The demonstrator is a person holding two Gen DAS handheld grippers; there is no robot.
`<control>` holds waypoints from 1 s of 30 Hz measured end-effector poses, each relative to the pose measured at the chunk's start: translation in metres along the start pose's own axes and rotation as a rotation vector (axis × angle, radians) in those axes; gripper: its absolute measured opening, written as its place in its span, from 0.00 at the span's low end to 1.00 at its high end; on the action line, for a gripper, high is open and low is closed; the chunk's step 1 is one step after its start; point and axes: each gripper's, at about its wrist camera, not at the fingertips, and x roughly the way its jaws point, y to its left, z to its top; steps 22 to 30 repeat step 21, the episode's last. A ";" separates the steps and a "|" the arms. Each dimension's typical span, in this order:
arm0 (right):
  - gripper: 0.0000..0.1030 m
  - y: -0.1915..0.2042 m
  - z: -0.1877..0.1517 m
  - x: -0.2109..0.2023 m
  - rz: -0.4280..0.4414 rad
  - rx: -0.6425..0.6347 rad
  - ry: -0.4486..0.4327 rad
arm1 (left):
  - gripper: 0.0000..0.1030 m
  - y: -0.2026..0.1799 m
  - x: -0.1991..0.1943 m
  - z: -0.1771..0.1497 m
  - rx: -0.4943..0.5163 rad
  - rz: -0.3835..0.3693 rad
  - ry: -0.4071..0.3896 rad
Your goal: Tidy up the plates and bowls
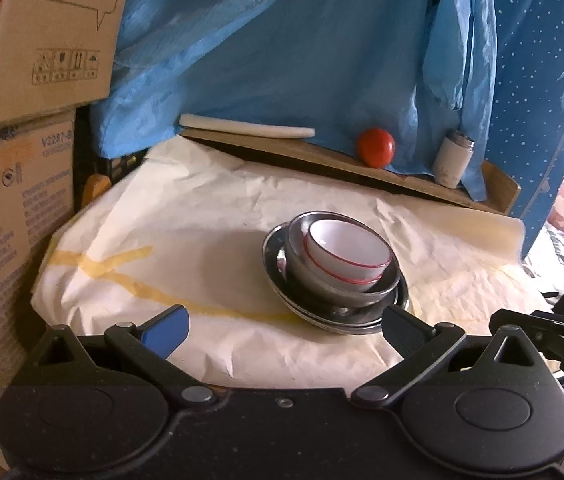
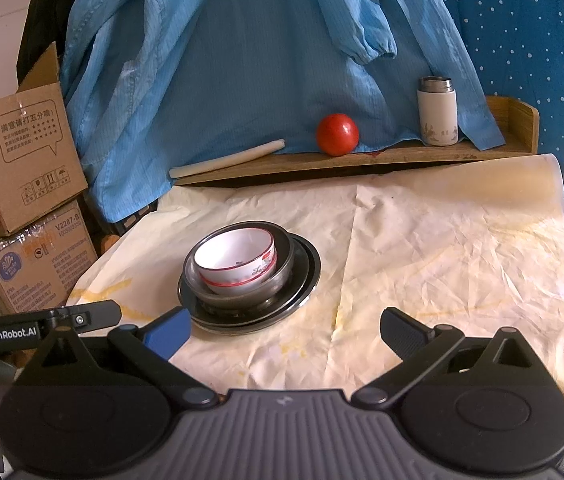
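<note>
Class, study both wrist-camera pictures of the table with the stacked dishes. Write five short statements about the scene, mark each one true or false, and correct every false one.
1. The white red-rimmed ceramic bowls sit inside a grey metal bowl. True.
2. The metal bowl rests on stacked dark metal plates. True.
3. The left gripper is clamped on the plates. False: its jaws are open and empty, short of the stack.
4. The round red tomato lies on the cream paper table cover. False: it sits on the wooden shelf behind.
5. The white cylindrical flask with a steel cap lies on its side. False: it stands upright on the shelf.
</note>
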 end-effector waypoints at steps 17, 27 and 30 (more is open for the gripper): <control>1.00 -0.010 0.004 0.008 0.009 0.007 0.021 | 0.99 -0.008 0.008 0.002 0.013 -0.045 0.013; 1.00 -0.013 0.005 0.010 0.010 0.010 0.024 | 0.99 -0.010 0.012 0.004 0.018 -0.039 0.024; 1.00 -0.013 0.005 0.010 0.010 0.010 0.024 | 0.99 -0.010 0.012 0.004 0.018 -0.039 0.024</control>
